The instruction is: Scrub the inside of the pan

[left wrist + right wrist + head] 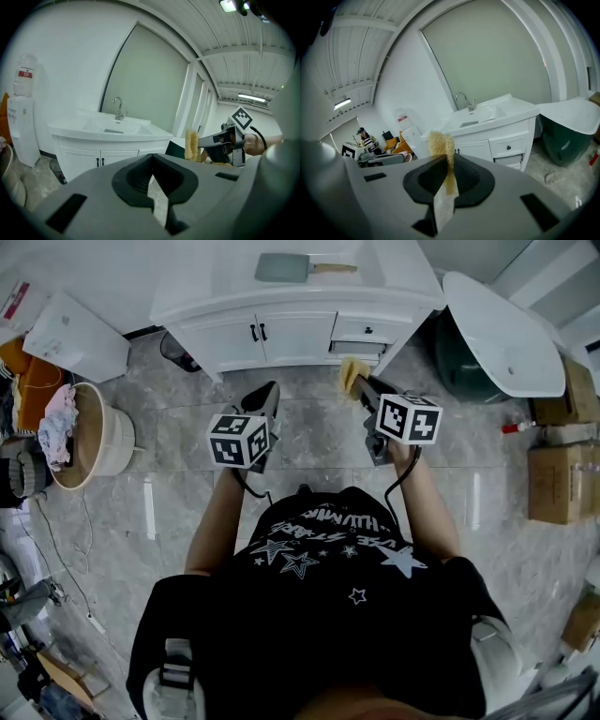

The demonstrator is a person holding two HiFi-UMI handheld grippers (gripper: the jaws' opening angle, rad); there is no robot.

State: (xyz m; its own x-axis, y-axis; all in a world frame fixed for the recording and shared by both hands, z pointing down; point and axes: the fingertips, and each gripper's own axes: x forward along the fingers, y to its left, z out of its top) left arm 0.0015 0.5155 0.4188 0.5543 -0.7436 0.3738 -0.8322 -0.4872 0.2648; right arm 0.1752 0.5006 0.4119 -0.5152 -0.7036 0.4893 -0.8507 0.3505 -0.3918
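A grey square pan (281, 266) with a wooden handle lies on top of the white vanity (234, 306), far ahead of both grippers. My right gripper (361, 385) is shut on a yellow sponge (350, 374), held in the air in front of the vanity's drawers. The sponge (440, 144) sticks up from between the jaws in the right gripper view. My left gripper (270, 392) hangs beside it at the same height, shut, with nothing in it. From the left gripper (152, 177) view, the right gripper (201, 144) and its sponge (191, 145) show to the right.
The vanity has a sink and faucet (117, 108). A wooden tub (112, 442) with cloths stands on the floor at left, beside a white water dispenser (75, 334). A white bathtub (502, 334) and cardboard boxes (562, 484) are at right. The floor is grey marble tile.
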